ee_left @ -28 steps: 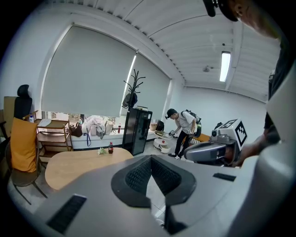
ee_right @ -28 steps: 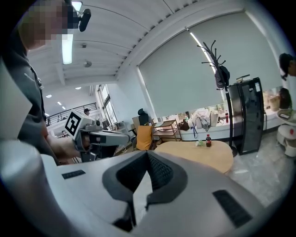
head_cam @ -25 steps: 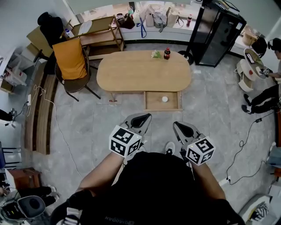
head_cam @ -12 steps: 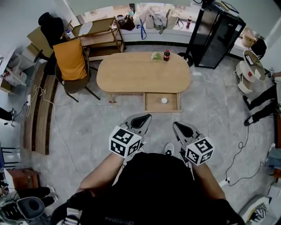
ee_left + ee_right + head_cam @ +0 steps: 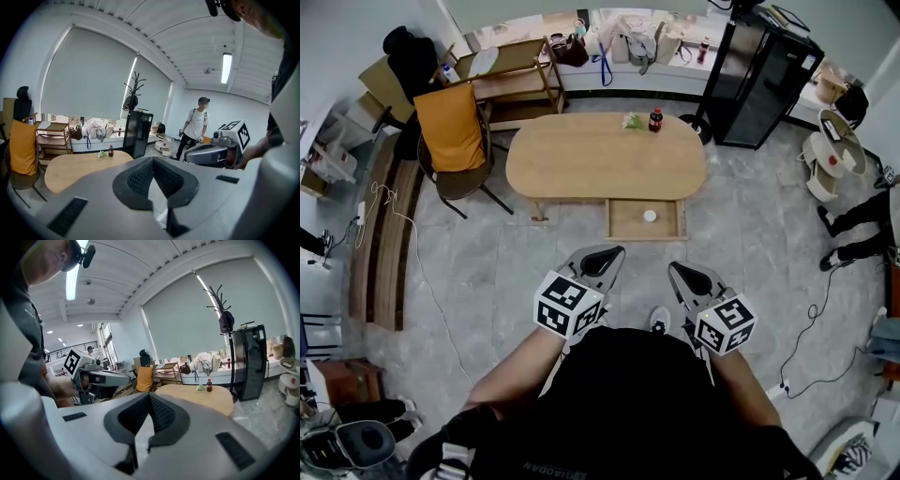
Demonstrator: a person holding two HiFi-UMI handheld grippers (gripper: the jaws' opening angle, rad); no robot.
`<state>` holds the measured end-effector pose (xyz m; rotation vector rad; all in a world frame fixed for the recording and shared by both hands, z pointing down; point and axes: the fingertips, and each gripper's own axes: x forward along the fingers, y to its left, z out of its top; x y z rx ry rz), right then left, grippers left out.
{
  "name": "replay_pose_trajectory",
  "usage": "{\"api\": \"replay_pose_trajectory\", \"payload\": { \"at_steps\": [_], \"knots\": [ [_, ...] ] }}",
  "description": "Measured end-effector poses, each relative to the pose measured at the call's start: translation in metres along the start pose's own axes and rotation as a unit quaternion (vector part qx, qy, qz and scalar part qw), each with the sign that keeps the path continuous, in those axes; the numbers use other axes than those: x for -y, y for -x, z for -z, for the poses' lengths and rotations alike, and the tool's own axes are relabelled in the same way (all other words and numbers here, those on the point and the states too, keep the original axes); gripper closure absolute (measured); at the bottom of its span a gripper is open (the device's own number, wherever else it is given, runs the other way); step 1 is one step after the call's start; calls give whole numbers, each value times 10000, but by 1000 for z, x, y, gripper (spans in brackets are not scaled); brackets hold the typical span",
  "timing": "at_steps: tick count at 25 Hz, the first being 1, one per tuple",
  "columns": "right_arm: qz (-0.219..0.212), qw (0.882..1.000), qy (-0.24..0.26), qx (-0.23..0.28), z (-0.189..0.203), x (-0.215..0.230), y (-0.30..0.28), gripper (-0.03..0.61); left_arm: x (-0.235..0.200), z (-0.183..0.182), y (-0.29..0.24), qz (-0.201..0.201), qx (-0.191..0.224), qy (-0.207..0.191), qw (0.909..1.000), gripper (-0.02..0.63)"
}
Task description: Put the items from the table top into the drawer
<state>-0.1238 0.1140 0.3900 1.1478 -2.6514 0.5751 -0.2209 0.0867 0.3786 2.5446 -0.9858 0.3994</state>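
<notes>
A small cola bottle (image 5: 655,119) and a crumpled green-white item (image 5: 632,120) stand at the far edge of the oval wooden table (image 5: 581,159). Below its near edge an open drawer (image 5: 623,220) holds a small white round thing (image 5: 650,216). My left gripper (image 5: 605,253) and right gripper (image 5: 680,270) are held close to my body over the floor, well short of the table. Both point toward it, shut and empty. The left gripper view shows the bottle (image 5: 111,151) past closed jaws. The right gripper view shows the bottle (image 5: 209,386) too.
An orange-backed chair (image 5: 455,131) stands left of the table, a wooden shelf unit (image 5: 511,70) behind it and a black cabinet (image 5: 759,70) at the back right. A person's legs (image 5: 853,230) show at the right edge. Cables lie on the grey tiled floor.
Both grippers have stayed where they were. The person at the right edge has shifted, so only the legs show now.
</notes>
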Motion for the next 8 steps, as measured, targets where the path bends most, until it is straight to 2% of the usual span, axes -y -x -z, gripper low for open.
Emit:
{"api": "replay_pose_trajectory", "payload": {
  "at_steps": [8],
  "knots": [
    [18, 10000, -8, 7, 7, 6, 6, 577, 7, 3, -9, 30, 14, -31, 10000, 612]
  ]
}}
